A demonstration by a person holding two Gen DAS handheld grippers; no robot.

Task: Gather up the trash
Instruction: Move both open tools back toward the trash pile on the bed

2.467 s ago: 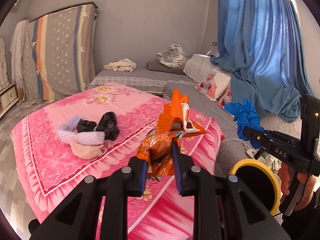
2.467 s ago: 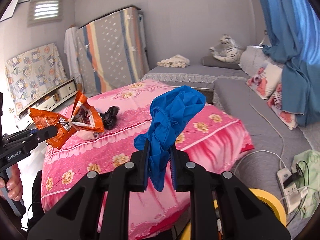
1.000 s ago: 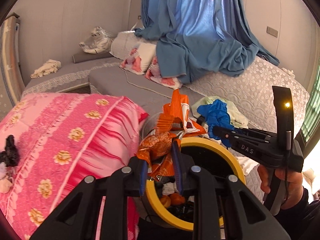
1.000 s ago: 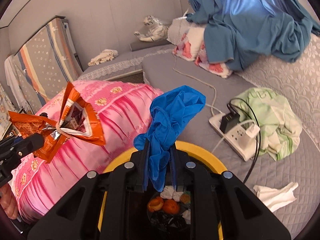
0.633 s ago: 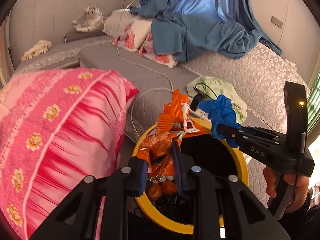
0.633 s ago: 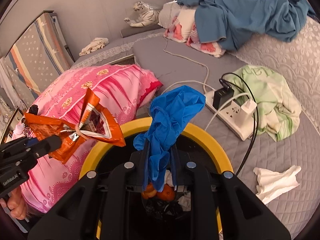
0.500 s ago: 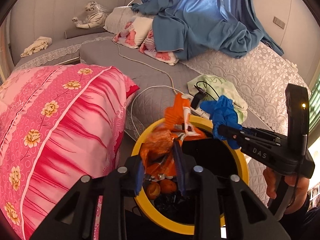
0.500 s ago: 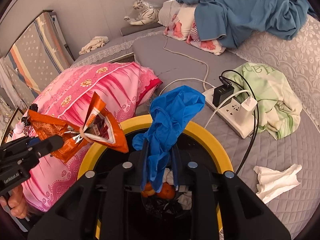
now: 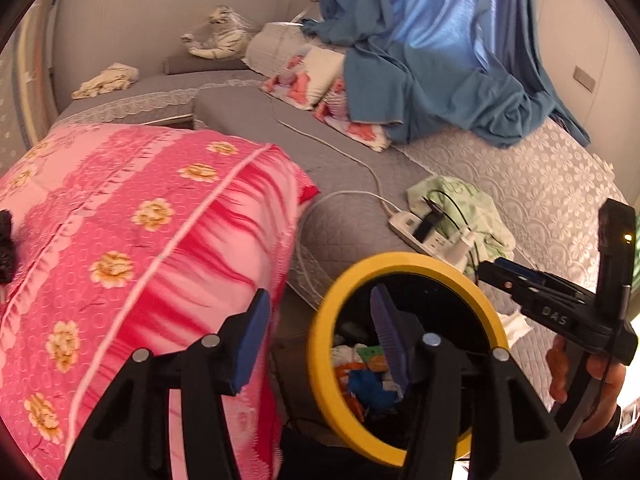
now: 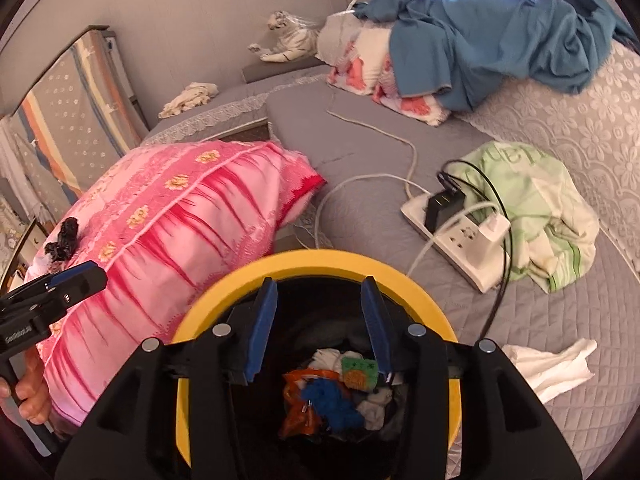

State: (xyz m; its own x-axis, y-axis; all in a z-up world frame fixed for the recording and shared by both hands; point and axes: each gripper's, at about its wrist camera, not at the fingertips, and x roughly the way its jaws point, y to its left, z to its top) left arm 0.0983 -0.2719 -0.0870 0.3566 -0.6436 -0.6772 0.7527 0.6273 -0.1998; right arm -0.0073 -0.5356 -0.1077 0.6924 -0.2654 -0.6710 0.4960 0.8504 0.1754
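A black bin with a yellow rim (image 9: 400, 258) (image 10: 320, 260) stands below both grippers. Inside it lie the blue glove (image 10: 332, 400) (image 9: 368, 388) and the orange snack wrapper (image 10: 298, 408) (image 9: 344, 372), among other scraps. My left gripper (image 9: 320, 336) hangs over the bin's left rim, its jaws opening with nothing between them. My right gripper (image 10: 319, 320) sits right above the bin mouth, its jaws also opening and empty. Each gripper shows in the other's view: the right gripper (image 9: 520, 280) at the right edge, the left gripper (image 10: 68, 280) at the left edge.
A pink flowered quilt (image 10: 180, 220) rises left of the bin, with dark cloth items (image 10: 64, 236) on it. A white power strip (image 10: 456, 240) with cables, a green cloth (image 10: 540, 200) and a crumpled white tissue (image 10: 548, 364) lie on the grey bedding to the right.
Both grippers opened. The orange wrapper left my left gripper and the blue glove left my right one; both now lie in the bin. The left gripper shifted left and lower.
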